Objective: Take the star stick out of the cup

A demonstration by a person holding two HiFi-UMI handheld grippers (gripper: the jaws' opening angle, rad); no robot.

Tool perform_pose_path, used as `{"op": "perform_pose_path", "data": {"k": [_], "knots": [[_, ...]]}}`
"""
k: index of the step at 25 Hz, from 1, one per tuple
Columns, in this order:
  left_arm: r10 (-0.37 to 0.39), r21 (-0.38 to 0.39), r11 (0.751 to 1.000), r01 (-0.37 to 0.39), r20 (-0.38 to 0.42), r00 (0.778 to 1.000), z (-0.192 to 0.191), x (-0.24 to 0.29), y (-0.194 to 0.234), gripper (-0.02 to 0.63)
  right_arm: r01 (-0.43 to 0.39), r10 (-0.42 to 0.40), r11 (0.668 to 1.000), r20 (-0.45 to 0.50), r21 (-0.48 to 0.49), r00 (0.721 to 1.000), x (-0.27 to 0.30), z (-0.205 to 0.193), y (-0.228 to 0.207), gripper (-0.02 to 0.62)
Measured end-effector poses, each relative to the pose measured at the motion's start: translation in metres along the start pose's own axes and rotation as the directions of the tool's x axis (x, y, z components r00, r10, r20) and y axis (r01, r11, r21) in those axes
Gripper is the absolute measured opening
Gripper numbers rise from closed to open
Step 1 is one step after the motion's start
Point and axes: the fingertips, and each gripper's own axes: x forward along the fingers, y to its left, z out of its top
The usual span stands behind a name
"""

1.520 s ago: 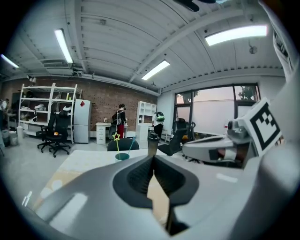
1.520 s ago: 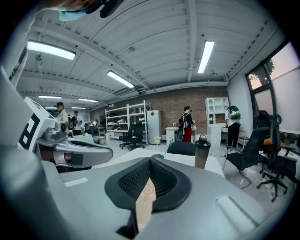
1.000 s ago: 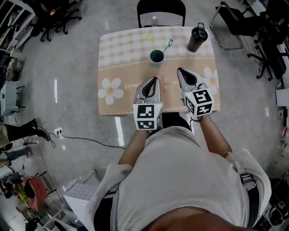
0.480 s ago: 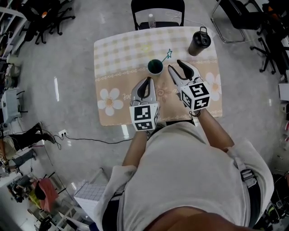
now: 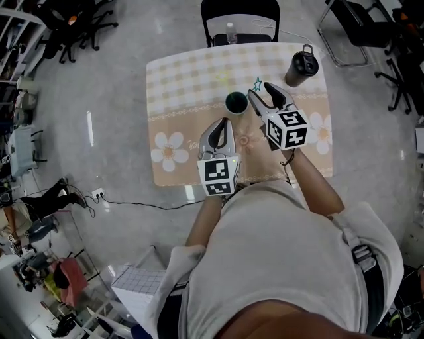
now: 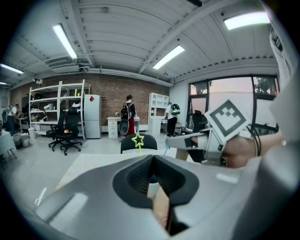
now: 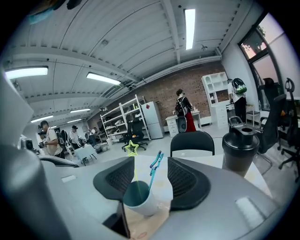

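Right now the cup (image 5: 236,102) is sitting upright near the middle of the flower-print tabletop (image 5: 179,79), with a teal star stick (image 5: 257,85) leaning out of it toward the upper right of the head view and a yellow-green star stick (image 7: 131,148) standing in it too. Both are still in the cup, so nothing is out yet. The right claw (image 5: 262,94) is coming in from the lower right, just beside the cup rim. That looks like a line-up for the leaning teal stick, since the stick's tilt is putting its star on this claw's side. Its jaws have just been opening and are now standing wide apart. In the right gripper view the cup and the teal stick are showing in the gap between the pads, but the pads are not pressing on either one, so this claw is holding nothing. The left claw (image 5: 223,124) is hanging low, just below the cup in the head view, near it but apart. Its jaws are closed together on nothing. Probably it is just waiting, or staying close to steady the cup if the stick drags it. A dark shaker bottle (image 5: 304,65) is standing at the upper right of the tabletop, well clear of the reach, and a black chair (image 5: 236,13) is sitting behind the far edge.
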Motion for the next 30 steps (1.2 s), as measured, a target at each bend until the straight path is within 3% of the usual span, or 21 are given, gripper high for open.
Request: {"op": "perform_pose_path", "data": {"k": [3, 4, 5, 6, 20, 30], "knots": [[0.0, 0.001, 1.0, 0.0, -0.002, 1.0, 0.0, -0.001, 0.0, 0.003, 0.004, -0.005, 1.0, -0.025, -0.021, 1.0, 0.007, -0.004, -0.002, 0.182], [0.001, 0.002, 1.0, -0.001, 0.0, 1.0, 0.0, -0.001, 0.0, 0.003, -0.003, 0.003, 0.999, -0.021, -0.032, 1.0, 0.007, -0.003, -0.001, 0.075], [0.003, 0.005, 1.0, -0.003, 0.001, 1.0, -0.001, -0.001, 0.0, 0.003, -0.016, 0.015, 0.999, -0.01, -0.043, 1.0, 0.006, 0.0, 0.001, 0.023], [0.005, 0.006, 1.0, -0.005, 0.001, 1.0, -0.001, -0.001, 0.0, 0.003, -0.029, 0.029, 0.998, 0.004, -0.053, 1.0, 0.004, 0.003, 0.003, 0.015], [-0.029, 0.038, 0.999, 0.028, 0.049, 0.998, 0.016, -0.01, -0.01, 0.003, -0.029, 0.04, 0.997, 0.144, -0.074, 0.989, -0.05, 0.056, 0.018, 0.014], [-0.129, 0.121, 0.986, 0.116, 0.105, 0.986, 0.038, -0.019, -0.055, 0.003, 0.065, -0.046, 0.997, 0.33, -0.049, 0.943, -0.137, 0.088, 0.01, 0.014]]}}
